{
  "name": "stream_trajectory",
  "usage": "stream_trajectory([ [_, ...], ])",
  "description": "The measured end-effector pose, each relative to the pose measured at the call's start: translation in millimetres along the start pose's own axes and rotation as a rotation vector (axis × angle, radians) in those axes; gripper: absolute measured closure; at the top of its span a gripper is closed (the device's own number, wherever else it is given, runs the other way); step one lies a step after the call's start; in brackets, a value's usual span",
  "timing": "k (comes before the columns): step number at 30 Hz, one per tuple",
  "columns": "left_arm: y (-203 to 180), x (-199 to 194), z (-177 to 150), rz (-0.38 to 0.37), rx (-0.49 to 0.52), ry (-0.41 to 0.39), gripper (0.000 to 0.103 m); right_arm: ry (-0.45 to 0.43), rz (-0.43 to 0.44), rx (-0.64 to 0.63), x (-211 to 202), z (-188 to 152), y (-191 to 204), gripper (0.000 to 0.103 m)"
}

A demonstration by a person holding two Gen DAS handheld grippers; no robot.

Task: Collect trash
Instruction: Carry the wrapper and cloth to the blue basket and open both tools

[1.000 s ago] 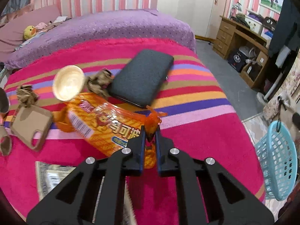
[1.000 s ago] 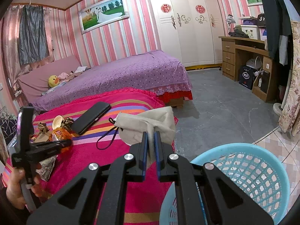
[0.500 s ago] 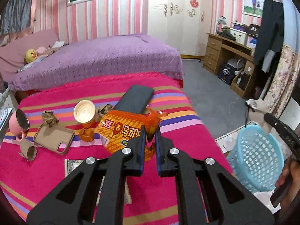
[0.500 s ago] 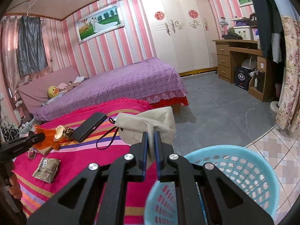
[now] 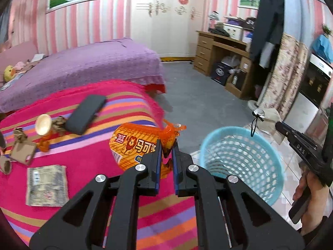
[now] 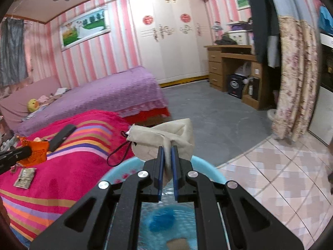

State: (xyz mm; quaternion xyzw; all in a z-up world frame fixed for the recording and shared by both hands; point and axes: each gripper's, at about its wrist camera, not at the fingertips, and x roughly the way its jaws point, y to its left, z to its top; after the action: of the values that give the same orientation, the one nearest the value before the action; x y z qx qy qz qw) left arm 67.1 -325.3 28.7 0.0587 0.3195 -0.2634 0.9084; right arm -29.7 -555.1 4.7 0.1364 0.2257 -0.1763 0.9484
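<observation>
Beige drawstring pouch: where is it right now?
The beige drawstring pouch is pinched in the right claw, held over the blue basket beside the bed.

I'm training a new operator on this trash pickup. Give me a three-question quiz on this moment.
1. True or false: the left gripper is shut on the orange snack bag.
2. What does the right gripper hold?
3. The blue basket stands: A) on the bed, B) on the floor beside the striped blanket.

Key: 1 true; 2 the beige drawstring pouch; 3 B.
</observation>
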Motion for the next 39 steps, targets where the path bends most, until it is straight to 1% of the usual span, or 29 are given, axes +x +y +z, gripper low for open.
stream_trajectory([
  [2, -18.5, 7.0, -2.8, -0.021, 0.014, 0.018, 0.095, -0.002, -0.018, 0.022, -4.0, -2.8, -18.5, 0.095],
  [6, -54.1, 20.5, -9.3, -0.058, 0.048, 0.051, 0.095, -0.002, -0.042, 0.045, -7.9, -4.7, -42.3, 0.095],
  [11, -102.0, 34.6, -18.7, -0.116, 0.095, 0.092, 0.095, -0.001, -0.060, 0.064, -10.2, -7.1, -58.4, 0.095],
  [16, -140.8, 44.1, -24.3, -0.151, 0.151, 0.101, 0.095, 0.000, -0.069, 0.079, -10.9, -10.6, -65.0, 0.095],
  [17, -146.6, 48.5, -25.0, -0.145, 0.162, 0.106, 0.095, 0.001, -0.069, 0.081, -10.1, -11.1, -66.0, 0.095],
  [22, -152.3, 70.2, -27.4, -0.103, 0.186, 0.109, 0.095, 0.014, -0.070, 0.080, -5.0, -15.1, -69.3, 0.095],
  [24, -152.5, 82.1, -26.4, -0.087, 0.185, 0.123, 0.095, 0.017, -0.070, 0.082, -4.7, -14.4, -70.3, 0.095],
  [30, -131.4, 104.2, -21.3, -0.085, 0.120, 0.152, 0.095, 0.023, -0.065, 0.076, -2.3, -14.3, -67.8, 0.095],
  [32, -126.9, 107.1, -20.6, -0.077, 0.116, 0.155, 0.095, 0.026, -0.061, 0.074, -0.8, -14.7, -66.8, 0.095],
  [34, -120.4, 109.6, -20.8, -0.054, 0.115, 0.152, 0.089, 0.030, -0.058, 0.072, 0.9, -14.7, -67.3, 0.095],
  [35, -117.7, 110.0, -20.8, -0.047, 0.113, 0.151, 0.079, 0.032, -0.057, 0.071, 1.8, -14.9, -66.3, 0.095],
  [36, -113.2, 109.9, -20.6, -0.032, 0.107, 0.145, 0.065, 0.033, -0.055, 0.070, 2.2, -14.6, -65.6, 0.095],
  [38, -106.8, 108.6, -20.2, -0.009, 0.105, 0.130, 0.051, 0.032, -0.051, 0.068, 2.8, -14.8, -63.2, 0.095],
  [39, -103.2, 107.7, -19.6, 0.002, 0.107, 0.123, 0.046, 0.032, -0.049, 0.067, 3.3, -14.5, -61.9, 0.095],
])
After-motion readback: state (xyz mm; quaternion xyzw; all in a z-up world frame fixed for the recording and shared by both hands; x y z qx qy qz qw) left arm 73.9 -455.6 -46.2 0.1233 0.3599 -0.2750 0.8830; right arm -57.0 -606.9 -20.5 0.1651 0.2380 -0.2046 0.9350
